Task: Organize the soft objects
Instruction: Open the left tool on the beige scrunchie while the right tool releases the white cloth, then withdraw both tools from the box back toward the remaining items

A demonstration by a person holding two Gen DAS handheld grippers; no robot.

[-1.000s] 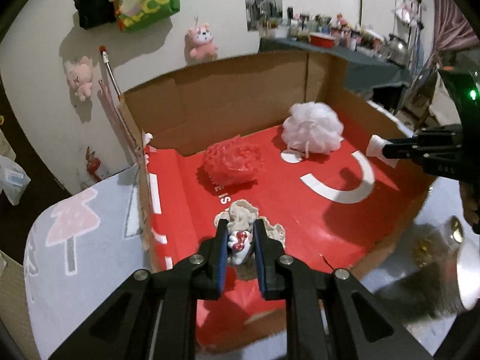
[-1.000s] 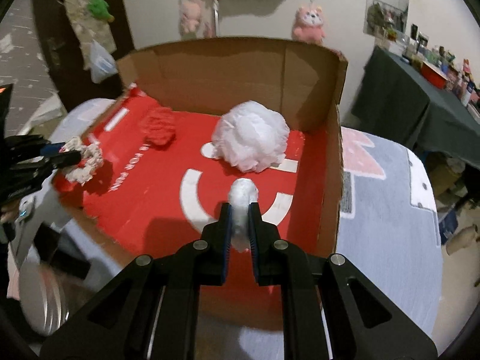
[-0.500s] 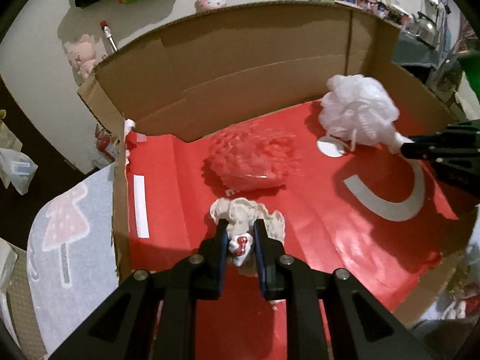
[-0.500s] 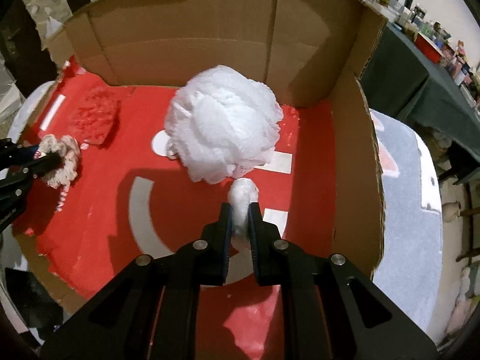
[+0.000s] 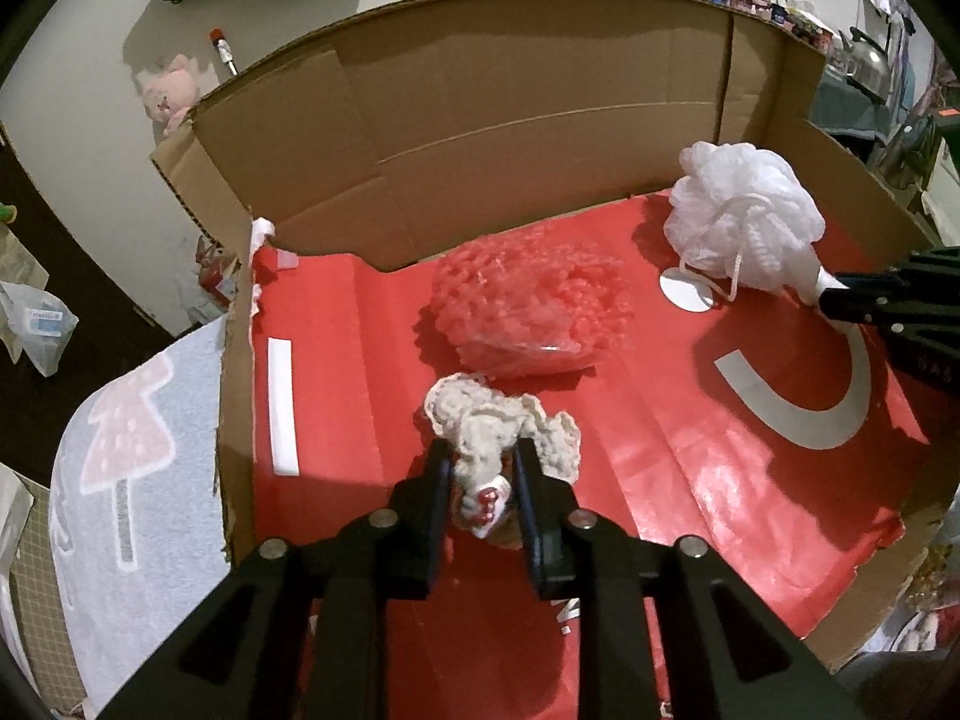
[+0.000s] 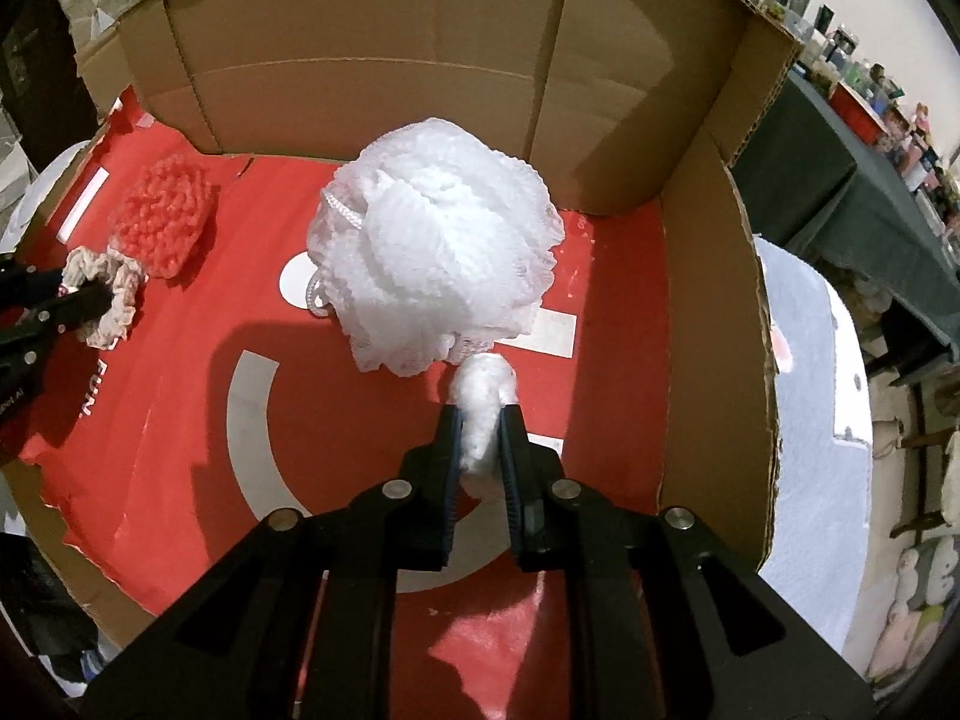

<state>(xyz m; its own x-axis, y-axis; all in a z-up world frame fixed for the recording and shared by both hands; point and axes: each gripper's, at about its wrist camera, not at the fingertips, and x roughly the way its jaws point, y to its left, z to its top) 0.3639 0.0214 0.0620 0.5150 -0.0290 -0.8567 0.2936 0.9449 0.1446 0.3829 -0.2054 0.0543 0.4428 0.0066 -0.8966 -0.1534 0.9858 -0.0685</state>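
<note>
My left gripper (image 5: 480, 474) is shut on a cream scrunchie (image 5: 498, 426) with a small red-and-white charm, low over the red floor of the cardboard box (image 5: 468, 138), just in front of a red knitted pad (image 5: 528, 306). The scrunchie also shows in the right wrist view (image 6: 102, 294) beside the red pad (image 6: 165, 216). My right gripper (image 6: 480, 426) is shut on a small white fluffy piece (image 6: 483, 402), right in front of the white mesh bath pouf (image 6: 438, 252). The pouf also shows in the left wrist view (image 5: 744, 222), where the right gripper (image 5: 840, 294) enters from the right.
The box has tall cardboard walls at the back (image 6: 372, 54) and right (image 6: 708, 312); its front is open. It lies on a pale blue patterned mat (image 5: 126, 468). Plush toys (image 5: 174, 90) hang on the wall; a cluttered dark table (image 6: 840, 138) stands at the right.
Both grippers have moved forward into the box with their items. The left has neared the red pad; the right has closed up to the white pouf.
</note>
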